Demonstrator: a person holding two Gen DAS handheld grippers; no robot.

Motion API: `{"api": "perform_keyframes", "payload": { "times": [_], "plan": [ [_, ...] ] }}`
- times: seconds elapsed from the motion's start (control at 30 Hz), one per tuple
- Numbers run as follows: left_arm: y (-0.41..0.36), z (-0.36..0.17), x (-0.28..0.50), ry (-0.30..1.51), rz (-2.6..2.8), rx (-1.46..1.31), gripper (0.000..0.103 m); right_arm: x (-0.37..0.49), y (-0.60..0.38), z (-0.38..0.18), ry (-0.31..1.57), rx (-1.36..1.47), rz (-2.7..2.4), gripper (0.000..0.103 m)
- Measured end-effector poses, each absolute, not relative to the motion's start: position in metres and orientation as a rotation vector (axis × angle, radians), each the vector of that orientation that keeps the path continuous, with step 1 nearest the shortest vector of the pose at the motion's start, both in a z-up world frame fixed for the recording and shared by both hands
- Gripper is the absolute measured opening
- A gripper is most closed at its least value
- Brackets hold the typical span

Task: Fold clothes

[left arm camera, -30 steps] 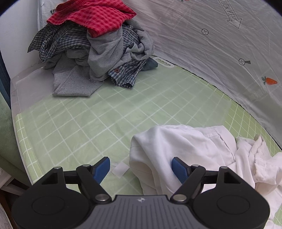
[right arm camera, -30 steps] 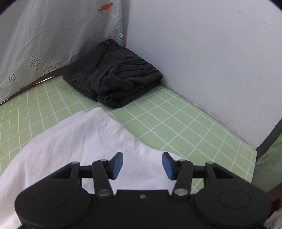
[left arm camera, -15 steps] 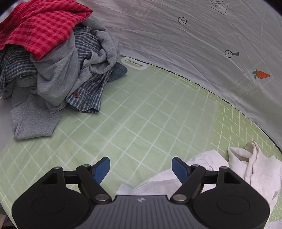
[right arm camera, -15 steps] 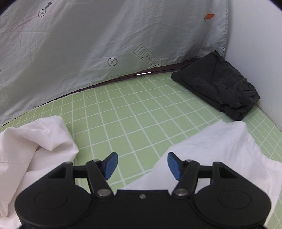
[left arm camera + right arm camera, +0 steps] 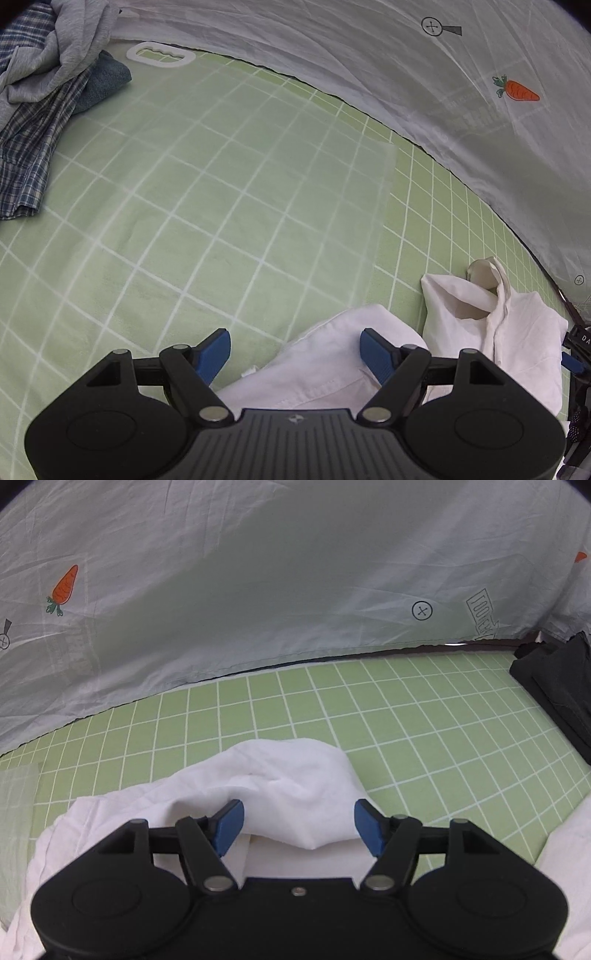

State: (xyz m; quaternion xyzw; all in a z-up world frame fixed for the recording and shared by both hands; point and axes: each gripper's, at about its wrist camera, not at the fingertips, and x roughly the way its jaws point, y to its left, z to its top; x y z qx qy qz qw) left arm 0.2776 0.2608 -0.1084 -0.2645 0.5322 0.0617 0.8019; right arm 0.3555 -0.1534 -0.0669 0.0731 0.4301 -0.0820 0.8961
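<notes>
Left gripper (image 5: pixel 295 352) and right gripper (image 5: pixel 295 825): blue-padded jaws spread, each above the crumpled white cotton garment (image 5: pixel 288 782). Folded black garment (image 5: pixel 557 686) at 3 o'clock.

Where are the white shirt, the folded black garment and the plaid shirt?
white shirt (image 5: pixel 295 786): right wrist view, on its raised fold.
folded black garment (image 5: pixel 561 679): right wrist view, on its top layer.
plaid shirt (image 5: pixel 26 155): left wrist view, on its hanging part.

white shirt (image 5: pixel 280 775) | green white-grid mat (image 5: pixel 207 206) | blue plaid shirt (image 5: pixel 26 147) | folded garment (image 5: pixel 561 686), seemingly black
</notes>
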Motion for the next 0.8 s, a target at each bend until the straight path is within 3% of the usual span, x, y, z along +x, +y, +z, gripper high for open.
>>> {"api": "perform_keyframes", "payload": {
  "times": [0.2, 0.7, 0.8],
  "plan": [
    [0.264, -0.11, 0.281, 1.152, 0.123, -0.587, 0.078, 0.36, -0.146, -0.059, 0.906, 0.324, -0.209, 0.067],
    [0.246, -0.116, 0.293, 1.17, 0.104, -0.596, 0.078, 0.342, -0.114, -0.064, 0.927, 0.43, -0.134, 0.07],
    [0.247, -0.117, 0.291, 1.175, 0.107, -0.612, 0.078, 0.336, -0.11, -0.061, 0.905, 0.454, -0.099, 0.078]
  ]
}}
